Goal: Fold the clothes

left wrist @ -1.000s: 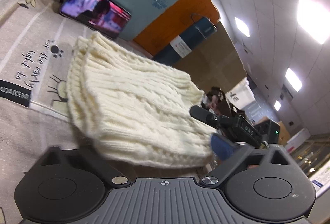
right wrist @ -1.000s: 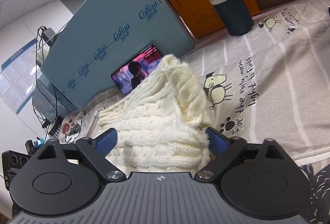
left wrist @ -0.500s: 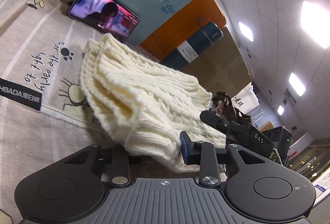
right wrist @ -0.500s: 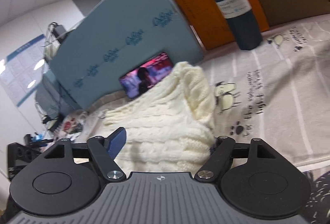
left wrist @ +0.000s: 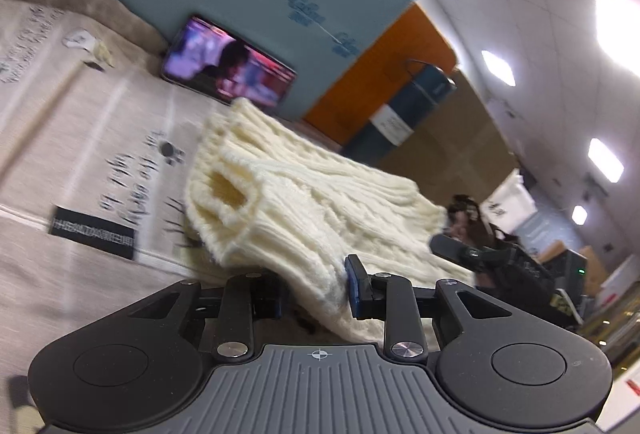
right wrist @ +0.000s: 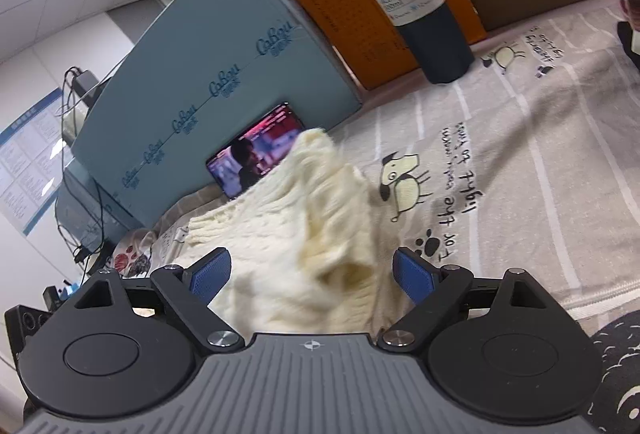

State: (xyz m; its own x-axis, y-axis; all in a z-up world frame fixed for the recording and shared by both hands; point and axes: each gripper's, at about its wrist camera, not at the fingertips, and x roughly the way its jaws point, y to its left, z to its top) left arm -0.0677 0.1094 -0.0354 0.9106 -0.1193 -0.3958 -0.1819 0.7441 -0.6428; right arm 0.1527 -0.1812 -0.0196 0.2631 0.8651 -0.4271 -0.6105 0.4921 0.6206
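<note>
- The cream sweater (left wrist: pixel 320 202) lies on the printed sheet (left wrist: pixel 80 162); its ribbed edge is pinched in the left gripper (left wrist: pixel 316 292), whose jaws have just been closing.
- The right gripper (right wrist: pixel 312 274) is held wide around the sweater's near corner, ungripped.
- A one-sided lift could be expected to skew the fold; the thick knit may slip out.

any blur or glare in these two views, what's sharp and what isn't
Left wrist view: motion blur smears the printed bedspread and phone screen; ceiling lights blow out to white; the left hand-held gripper stays crisp. Right wrist view: mostly sharp, the bottle label nearly legible, but the cream sweater is smeared near its folded edge. Both show fisheye bending.
</note>
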